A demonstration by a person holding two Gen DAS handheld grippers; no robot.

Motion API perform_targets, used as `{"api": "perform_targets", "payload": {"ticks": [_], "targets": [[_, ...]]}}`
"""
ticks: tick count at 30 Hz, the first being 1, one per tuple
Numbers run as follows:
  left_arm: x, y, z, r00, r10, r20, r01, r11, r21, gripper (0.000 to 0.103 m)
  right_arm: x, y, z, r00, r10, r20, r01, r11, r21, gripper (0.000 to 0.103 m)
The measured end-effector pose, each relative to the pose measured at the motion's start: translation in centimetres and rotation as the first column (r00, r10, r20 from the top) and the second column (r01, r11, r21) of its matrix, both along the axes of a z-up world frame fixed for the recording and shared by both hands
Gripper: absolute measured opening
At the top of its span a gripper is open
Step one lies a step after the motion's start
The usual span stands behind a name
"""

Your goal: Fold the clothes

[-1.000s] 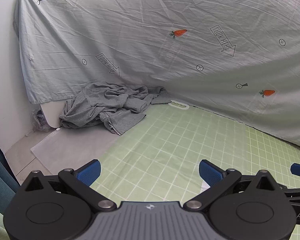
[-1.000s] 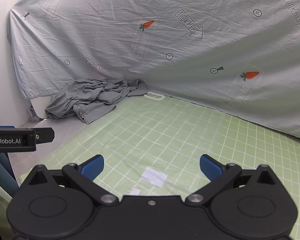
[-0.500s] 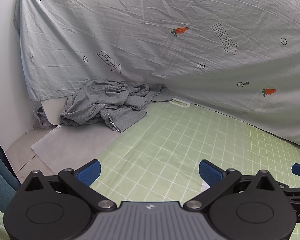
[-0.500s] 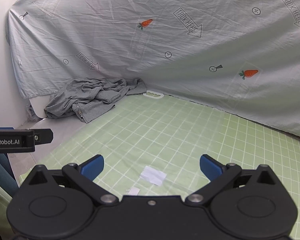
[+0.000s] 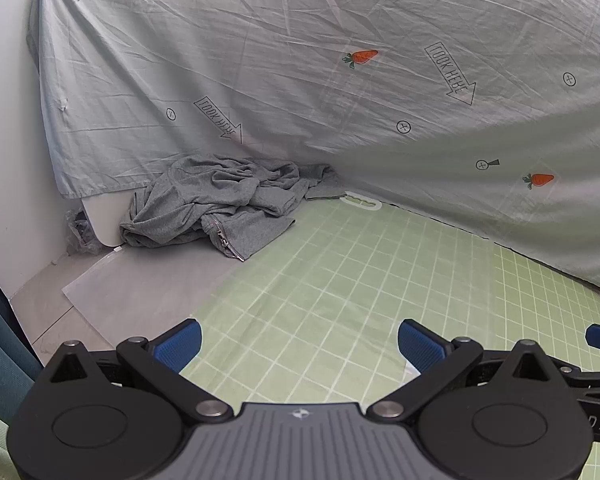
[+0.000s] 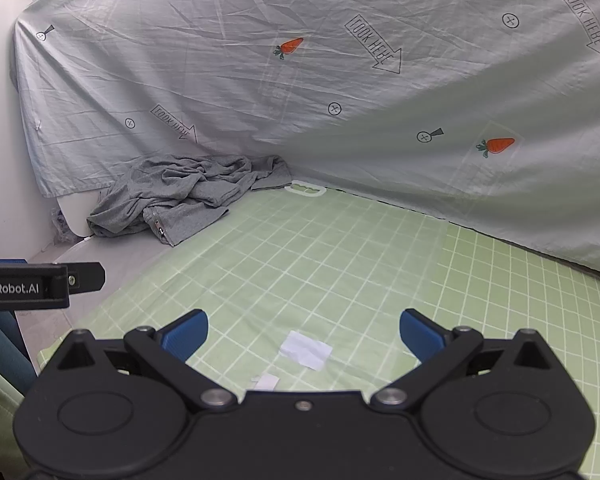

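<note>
A crumpled grey zip-up garment point(image 5: 220, 204) lies in a heap at the far left corner of the green grid mat point(image 5: 360, 280), against the hanging sheet; it also shows in the right wrist view point(image 6: 184, 196). My left gripper point(image 5: 298, 344) is open and empty, low over the near edge of the mat, well short of the garment. My right gripper point(image 6: 304, 334) is open and empty, over the mat point(image 6: 340, 264) to the right of the left one. The left gripper's body point(image 6: 40, 286) shows at the left edge of the right wrist view.
A pale grey sheet point(image 5: 340, 80) with carrot and arrow prints hangs behind the mat. Two white paper scraps point(image 6: 306, 354) lie on the mat near my right gripper. A white board point(image 5: 104, 220) and bare grey surface point(image 5: 140, 288) lie left of the mat.
Both views have drifted slightly, so the garment sits a little lower in frame. Both grippers stay open and empty.
</note>
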State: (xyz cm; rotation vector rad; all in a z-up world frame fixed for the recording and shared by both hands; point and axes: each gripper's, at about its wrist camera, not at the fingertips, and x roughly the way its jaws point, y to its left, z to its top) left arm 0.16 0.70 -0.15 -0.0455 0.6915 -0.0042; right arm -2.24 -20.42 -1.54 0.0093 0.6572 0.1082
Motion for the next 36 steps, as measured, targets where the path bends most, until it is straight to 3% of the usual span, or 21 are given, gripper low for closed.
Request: {"api": "perform_targets", "payload": {"ticks": [24, 36], "targets": [[1.0, -0.2, -0.3, 1.0, 0.012, -0.023, -0.012, 1.0, -0.005, 0.103, 0.3, -0.6, -0.3, 1.0, -0.019, -0.016, 0.019, 1.0, 0.004, 0.103], [2.9, -1.1, -1.2, 0.998, 0.002, -0.061, -0.004, 0.999, -0.045, 0.103, 1.1, -2.3, -0.2, 0.997, -0.064, -0.043, 0.064, 0.998, -0.009, 0.103]]}}
